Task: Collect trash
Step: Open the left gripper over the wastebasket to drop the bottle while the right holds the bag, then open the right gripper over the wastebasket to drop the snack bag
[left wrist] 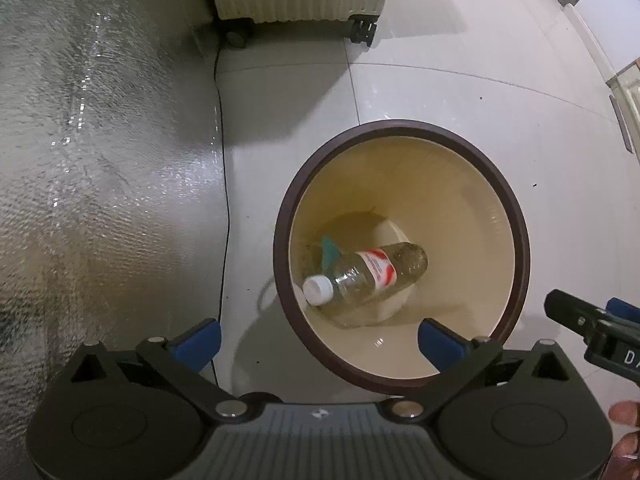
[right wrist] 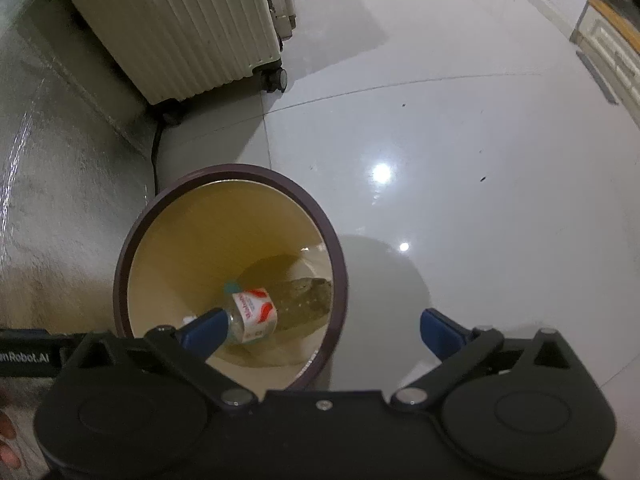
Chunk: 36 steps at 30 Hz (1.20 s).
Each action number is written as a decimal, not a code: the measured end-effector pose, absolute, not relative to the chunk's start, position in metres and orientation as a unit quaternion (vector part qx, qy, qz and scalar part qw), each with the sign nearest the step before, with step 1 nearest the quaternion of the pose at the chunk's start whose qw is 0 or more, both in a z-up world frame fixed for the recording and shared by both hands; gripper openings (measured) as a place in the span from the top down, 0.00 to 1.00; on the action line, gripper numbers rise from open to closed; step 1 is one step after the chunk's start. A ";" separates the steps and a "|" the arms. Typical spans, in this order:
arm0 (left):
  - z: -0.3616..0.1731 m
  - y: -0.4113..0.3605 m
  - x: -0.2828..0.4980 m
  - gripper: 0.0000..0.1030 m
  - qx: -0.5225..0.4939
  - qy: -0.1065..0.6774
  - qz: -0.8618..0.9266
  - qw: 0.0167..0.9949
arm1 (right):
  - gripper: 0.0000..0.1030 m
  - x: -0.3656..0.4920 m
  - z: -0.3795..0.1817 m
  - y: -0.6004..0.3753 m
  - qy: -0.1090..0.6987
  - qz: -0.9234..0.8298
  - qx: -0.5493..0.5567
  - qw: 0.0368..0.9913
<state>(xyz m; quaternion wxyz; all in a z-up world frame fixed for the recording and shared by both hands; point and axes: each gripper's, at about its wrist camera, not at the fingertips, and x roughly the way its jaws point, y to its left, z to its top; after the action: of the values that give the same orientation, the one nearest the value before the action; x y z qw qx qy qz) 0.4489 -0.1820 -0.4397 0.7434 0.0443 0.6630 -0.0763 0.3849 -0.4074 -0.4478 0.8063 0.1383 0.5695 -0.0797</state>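
We hold both hand-held grippers wide open and empty above the bin [left wrist: 516, 216]: left hand-held gripper [left wrist: 320, 338], right hand-held gripper [right wrist: 324, 330]. The bottle [left wrist: 364, 274] lies inside, on the bottom, cap toward us, directly below; neither hand is clearly nearer.

Left gripper [right wrist: 24, 356]: you can read white lettering "enRobot.AI" on its black body — the start is cut off at the frame edge.
Right gripper [left wrist: 612, 344]: white letters "DA", the rest out of frame.
Bottle label [right wrist: 256, 312]: red print on white — too blurred for you to read.
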 end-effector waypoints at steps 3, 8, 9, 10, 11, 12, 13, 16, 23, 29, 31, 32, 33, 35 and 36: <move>-0.430 -0.179 0.441 0.00 0.045 0.656 -0.072 0.750 | 0.00 0.379 -0.444 -0.409 0.566 -0.083 0.132 0.810; -0.420 -0.174 0.432 0.00 0.043 0.652 -0.060 0.754 | 0.00 0.368 -0.435 -0.409 0.565 -0.085 0.124 0.812; -0.416 -0.173 0.427 0.00 0.045 0.650 -0.058 0.756 | 0.00 0.365 -0.432 -0.408 0.563 -0.084 0.124 0.812; -0.411 -0.171 0.423 0.00 0.047 0.647 -0.055 0.759 | 0.00 0.362 -0.430 -0.409 0.564 -0.084 0.127 0.812; -0.409 -0.170 0.419 0.00 0.048 0.645 -0.055 0.761 | 0.00 0.361 -0.428 -0.409 0.565 -0.084 0.129 0.811; -0.406 -0.169 0.416 0.00 0.047 0.643 -0.055 0.762 | 0.00 0.358 -0.425 -0.409 0.566 -0.083 0.129 0.810; -0.401 -0.167 0.412 0.00 0.045 0.641 -0.054 0.764 | 0.00 0.354 -0.422 -0.408 0.565 -0.084 0.126 0.811; -0.382 -0.163 0.402 0.00 0.048 0.626 -0.054 0.776 | 0.00 0.341 -0.408 -0.407 0.562 -0.087 0.121 0.814; -0.329 -0.158 0.366 0.00 0.053 0.587 -0.059 0.806 | 0.00 0.309 -0.359 -0.401 0.529 -0.082 0.123 0.836; -0.277 -0.160 0.328 0.00 0.054 0.551 -0.074 0.830 | 0.00 0.271 -0.307 -0.392 0.492 -0.081 0.113 0.859; -0.258 -0.161 0.313 0.00 0.050 0.536 -0.080 0.839 | 0.00 0.257 -0.288 -0.392 0.477 -0.086 0.114 0.867; -0.250 -0.161 0.307 0.00 0.048 0.530 -0.082 0.842 | 0.00 0.250 -0.280 -0.392 0.469 -0.088 0.114 0.871; -0.242 -0.162 0.300 0.00 0.047 0.524 -0.085 0.846 | 0.00 0.243 -0.270 -0.392 0.461 -0.089 0.114 0.876; -0.225 -0.161 0.286 0.00 0.042 0.510 -0.090 0.854 | 0.00 0.229 -0.253 -0.392 0.444 -0.093 0.114 0.884; -0.218 -0.160 0.279 0.00 0.040 0.504 -0.091 0.858 | 0.00 0.222 -0.245 -0.392 0.436 -0.096 0.114 0.887</move>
<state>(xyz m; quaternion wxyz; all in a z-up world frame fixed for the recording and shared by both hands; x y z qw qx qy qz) 0.2791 -0.1602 -0.2176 0.8580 0.0400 0.5041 -0.0906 0.2221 -0.3916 -0.2452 0.8874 0.1137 0.4364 -0.0956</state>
